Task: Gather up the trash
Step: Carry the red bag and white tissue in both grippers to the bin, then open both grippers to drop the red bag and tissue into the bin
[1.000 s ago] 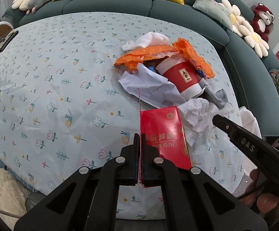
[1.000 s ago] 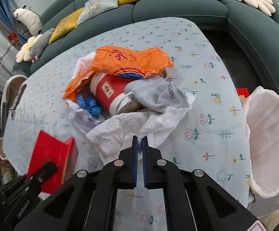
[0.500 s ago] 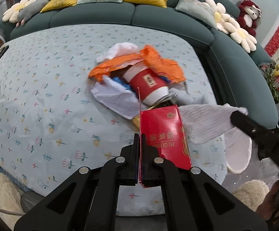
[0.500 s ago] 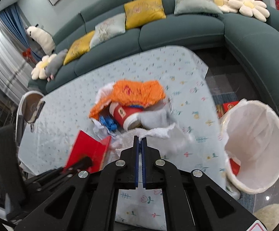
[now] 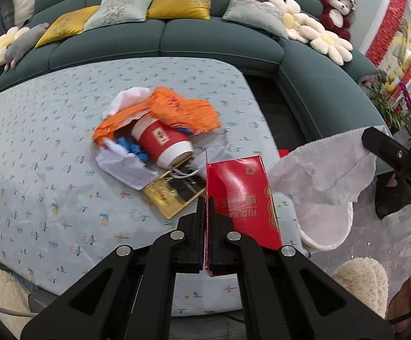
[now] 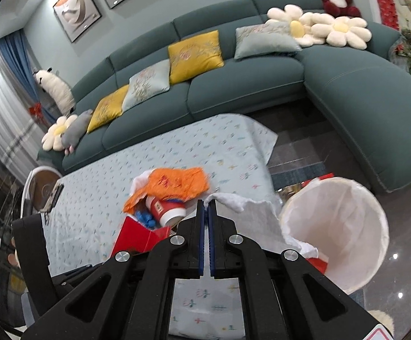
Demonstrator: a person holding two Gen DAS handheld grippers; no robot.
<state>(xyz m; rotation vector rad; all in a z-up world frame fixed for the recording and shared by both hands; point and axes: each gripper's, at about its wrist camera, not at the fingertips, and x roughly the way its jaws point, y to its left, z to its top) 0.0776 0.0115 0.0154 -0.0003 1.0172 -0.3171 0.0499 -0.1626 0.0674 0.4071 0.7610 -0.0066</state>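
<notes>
My left gripper (image 5: 206, 201) is shut on the edge of a red cardboard box (image 5: 241, 198), held above the table's near side. My right gripper (image 6: 206, 202) is shut on a white paper towel (image 6: 258, 212) that hangs to its right, close to the white-lined bin (image 6: 344, 226). In the left wrist view the paper towel (image 5: 327, 167) hangs from the right gripper's finger (image 5: 387, 148). On the flowered tablecloth (image 5: 49, 170) lies the trash pile: an orange wrapper (image 5: 177, 107), a red paper cup (image 5: 163, 141) on its side, blue scraps (image 5: 133, 147), white paper (image 5: 123, 167) and a gold card (image 5: 171, 195).
A teal sectional sofa (image 6: 248, 85) with cushions and plush toys curves round the far and right sides of the table. The bin stands on the floor off the table's right end, with red trash (image 6: 317, 263) inside. A fluffy cream rug (image 5: 361, 283) lies on the floor.
Both grippers have risen and drawn back from the pile. The right one lifted the paper towel off the table and carried it toward the bin; the left one still holds the red box.
</notes>
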